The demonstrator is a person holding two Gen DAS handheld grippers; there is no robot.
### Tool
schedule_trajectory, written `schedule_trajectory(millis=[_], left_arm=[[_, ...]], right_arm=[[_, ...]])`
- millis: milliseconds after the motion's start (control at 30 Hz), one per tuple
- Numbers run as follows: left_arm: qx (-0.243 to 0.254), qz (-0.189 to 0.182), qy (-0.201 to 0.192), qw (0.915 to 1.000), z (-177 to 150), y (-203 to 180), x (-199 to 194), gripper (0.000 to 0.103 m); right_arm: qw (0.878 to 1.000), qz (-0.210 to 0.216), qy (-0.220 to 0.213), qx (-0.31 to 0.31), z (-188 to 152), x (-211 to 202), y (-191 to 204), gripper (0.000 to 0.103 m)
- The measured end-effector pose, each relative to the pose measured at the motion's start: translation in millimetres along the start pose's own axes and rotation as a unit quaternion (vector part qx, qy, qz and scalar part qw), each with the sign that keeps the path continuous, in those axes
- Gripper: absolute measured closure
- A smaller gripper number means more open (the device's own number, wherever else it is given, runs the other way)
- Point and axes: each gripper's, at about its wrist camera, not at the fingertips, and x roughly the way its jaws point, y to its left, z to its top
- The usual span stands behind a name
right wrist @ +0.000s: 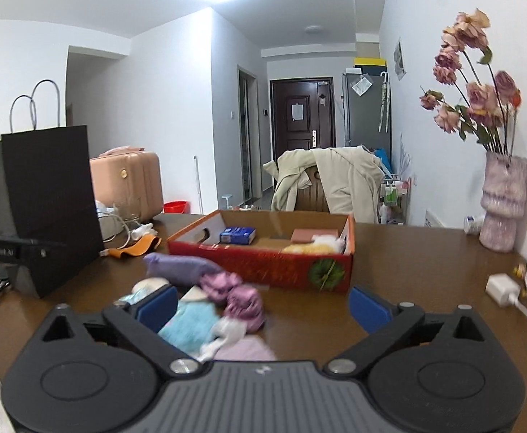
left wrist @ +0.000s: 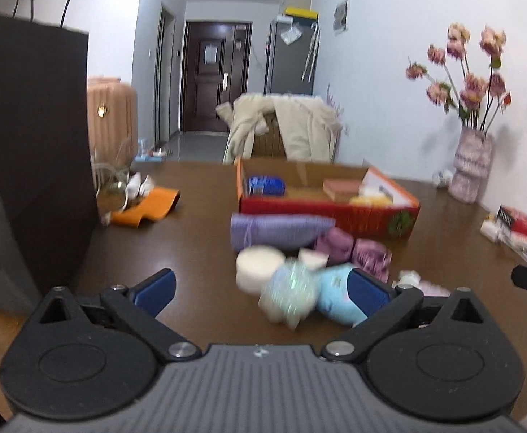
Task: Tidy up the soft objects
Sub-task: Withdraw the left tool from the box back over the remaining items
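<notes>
Both grippers stand spread wide with nothing between their blue pads: the left gripper (left wrist: 261, 290) faces the pile from nearer the black bag (left wrist: 36, 144), and the right gripper (right wrist: 261, 305) looks over the pile's right side.

Just ahead of them the soft things lie heaped on the table (left wrist: 198, 252), in front of the red box (right wrist: 263, 270): a purple roll (left wrist: 278, 231), a white round pad (left wrist: 258, 267), a glittery pale lump (left wrist: 288, 296), a blue piece (right wrist: 191, 321), a mauve bundle (right wrist: 242, 299) and a pale pink piece (right wrist: 245, 351).

Some sorting looks done: the box already holds a yellow fluffy thing (right wrist: 308, 247), a pink block (right wrist: 314, 234) and a blue packet (right wrist: 237, 234). Most of the pile is left.

Blur smears the pile, so what each piece is stays unclear. The left gripper's pad covers part of the blue piece, and the box's near wall hides its floor.
</notes>
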Motion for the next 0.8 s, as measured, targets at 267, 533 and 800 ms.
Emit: schedule_trajectory(millis=[267,533,800], left_arm=[[-0.009,-0.012,0.008,0.9999,-7,6,8,0.0],[0.002,-0.05,0.059,0.997,-24,-10,40,0.0],[-0.003,-0.065,0.075,0.995,-28,-18,75,0.0]], right_arm=[[0.999,0.024,0.016,-0.03,-19,-5,35,0.006],[0.996,0.035,0.073,-0.039,-25,27,47,0.014],[0.992,0.037,0.106,-0.056,-19,81,49,0.02]])
